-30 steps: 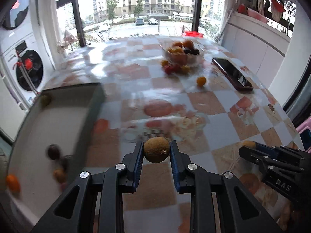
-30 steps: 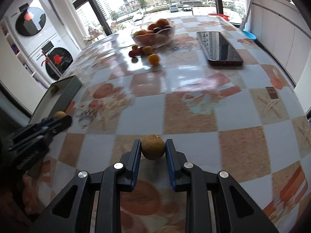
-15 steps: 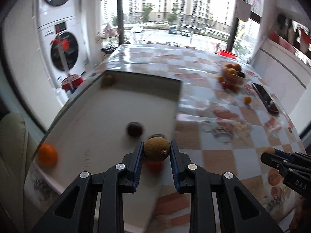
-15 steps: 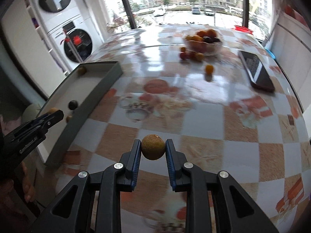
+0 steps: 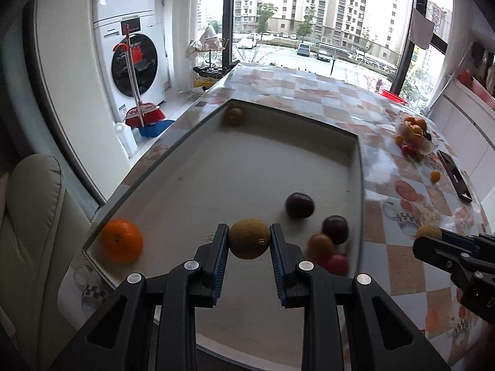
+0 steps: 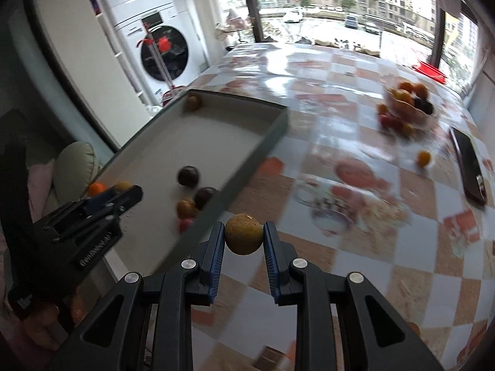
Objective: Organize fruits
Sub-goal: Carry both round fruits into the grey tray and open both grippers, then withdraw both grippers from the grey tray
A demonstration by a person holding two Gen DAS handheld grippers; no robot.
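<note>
tray (image 5: 352, 142): grey, shallow, on table edge | in tray: orange (image 5: 121, 241) near corner, two dark plums (image 5: 299, 205), brown fruit (image 5: 233, 115) far corner | two brown-green round fruits (image 5: 249, 238) (image 6: 243, 237) pinched, above tray and table | bowl of fruit (image 6: 408, 102) far side

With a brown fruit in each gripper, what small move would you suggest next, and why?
Probably lower the left gripper and release its brown fruit into the tray: it already hangs above the tray floor, whereas the right gripper is outside the rim.
</note>
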